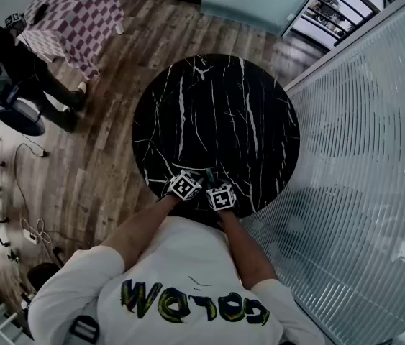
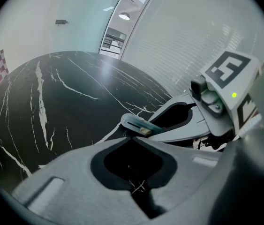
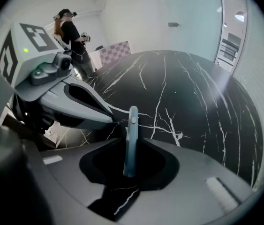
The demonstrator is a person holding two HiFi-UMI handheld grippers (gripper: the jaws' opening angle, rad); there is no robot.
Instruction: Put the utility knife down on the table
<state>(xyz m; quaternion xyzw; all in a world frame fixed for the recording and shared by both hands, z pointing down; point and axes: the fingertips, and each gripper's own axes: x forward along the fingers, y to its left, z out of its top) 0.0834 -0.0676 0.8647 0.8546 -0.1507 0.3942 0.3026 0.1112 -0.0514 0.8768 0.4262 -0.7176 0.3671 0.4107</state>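
Grey and smooth, the right gripper (image 3: pixel 132 137) has its two jaws pressed on a thin, pale blue utility knife (image 3: pixel 131 149). The knife stands straight up between the jaws. Its front end pokes out past their tips, and a small round button (image 3: pixel 132 120) shows on its side. The knife is low over the near part of the round black marble table (image 1: pixel 216 113), which has white lines in it. I cannot tell if the knife's end touches the table top.

The grey left gripper (image 2: pixel 131 138) is just beside the right one. Its jaws are closed together and nothing is between them. Both grippers point down at the table, near the edge closest to the person holding them. Each one has a white cube with black squares (image 1: pixel 221 198) on top.

The person's bare arms (image 1: pixel 144 228) reach out from a white shirt (image 1: pixel 180 264) with dark letters. The table stands on a brown wooden floor (image 1: pixel 116 142). Far off to one side is a small table with a checked cloth (image 1: pixel 80 20), and a person in dark clothes (image 1: pixel 4 56) stands next to it. A white wall with thin stripes (image 1: pixel 375 157) runs along the other side.
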